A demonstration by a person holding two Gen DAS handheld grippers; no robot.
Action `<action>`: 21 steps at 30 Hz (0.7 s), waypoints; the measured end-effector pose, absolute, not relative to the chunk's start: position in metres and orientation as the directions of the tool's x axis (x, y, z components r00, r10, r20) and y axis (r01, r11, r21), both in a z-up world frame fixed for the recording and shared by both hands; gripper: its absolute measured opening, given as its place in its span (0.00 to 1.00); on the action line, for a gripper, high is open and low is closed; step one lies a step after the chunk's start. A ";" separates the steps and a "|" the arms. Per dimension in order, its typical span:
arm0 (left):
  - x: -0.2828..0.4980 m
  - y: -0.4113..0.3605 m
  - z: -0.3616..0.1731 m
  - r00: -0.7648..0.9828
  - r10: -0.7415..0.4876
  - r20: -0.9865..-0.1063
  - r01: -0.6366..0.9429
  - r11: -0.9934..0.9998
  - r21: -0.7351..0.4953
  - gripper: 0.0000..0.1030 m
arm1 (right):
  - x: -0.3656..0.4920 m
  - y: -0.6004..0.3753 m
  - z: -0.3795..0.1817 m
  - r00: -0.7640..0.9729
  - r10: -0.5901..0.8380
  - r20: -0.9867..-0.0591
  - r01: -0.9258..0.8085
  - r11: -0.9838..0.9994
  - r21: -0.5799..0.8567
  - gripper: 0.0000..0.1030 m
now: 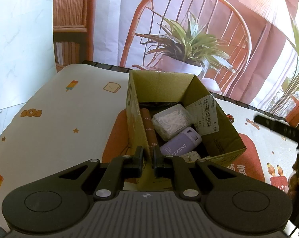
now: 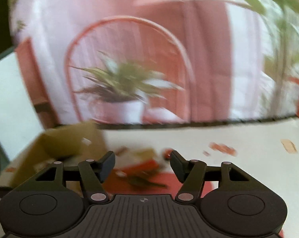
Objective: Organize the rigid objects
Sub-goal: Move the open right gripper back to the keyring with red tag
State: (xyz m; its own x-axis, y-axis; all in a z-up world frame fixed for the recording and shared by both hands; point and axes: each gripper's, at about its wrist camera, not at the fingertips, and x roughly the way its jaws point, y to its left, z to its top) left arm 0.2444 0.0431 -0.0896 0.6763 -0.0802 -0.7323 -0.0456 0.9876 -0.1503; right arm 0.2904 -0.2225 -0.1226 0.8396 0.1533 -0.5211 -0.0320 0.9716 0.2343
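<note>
While the left gripper (image 1: 148, 161) clamps the near wall of the open brown cardboard box (image 1: 224, 138) holding a lilac bottle (image 1: 180, 143), the empty, half-open right gripper (image 2: 142, 163) risks knocking it.

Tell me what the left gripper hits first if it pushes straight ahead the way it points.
Probably nothing new: the left gripper already seems shut on the near wall of the box. Pushed on past that wall, it would likely meet the brown tube or the purple bottle; depth is unclear.
</note>
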 end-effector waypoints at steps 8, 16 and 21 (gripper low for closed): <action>0.244 0.044 -0.090 0.676 -0.080 -0.733 -0.045 0.988 -0.148 0.11 | 0.278 -0.258 -0.160 0.799 0.060 -0.598 0.101 0.967 0.233 0.56; 0.244 0.044 -0.090 0.675 -0.078 -0.734 -0.044 0.988 -0.145 0.11 | 0.285 -0.249 -0.174 0.787 0.101 -0.609 0.041 0.976 0.215 0.50; 0.244 0.044 -0.090 0.675 -0.079 -0.734 -0.044 0.988 -0.147 0.11 | 0.297 -0.235 -0.177 0.768 0.202 -0.608 -0.061 0.968 0.244 0.50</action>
State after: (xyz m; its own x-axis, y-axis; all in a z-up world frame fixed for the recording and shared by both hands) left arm 0.2443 0.0437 -0.0900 0.6750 -0.0786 -0.7337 -0.0445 0.9882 -0.1467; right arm 0.2971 -0.2346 -0.1774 0.7675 0.2017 -0.6085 -0.0611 0.9679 0.2438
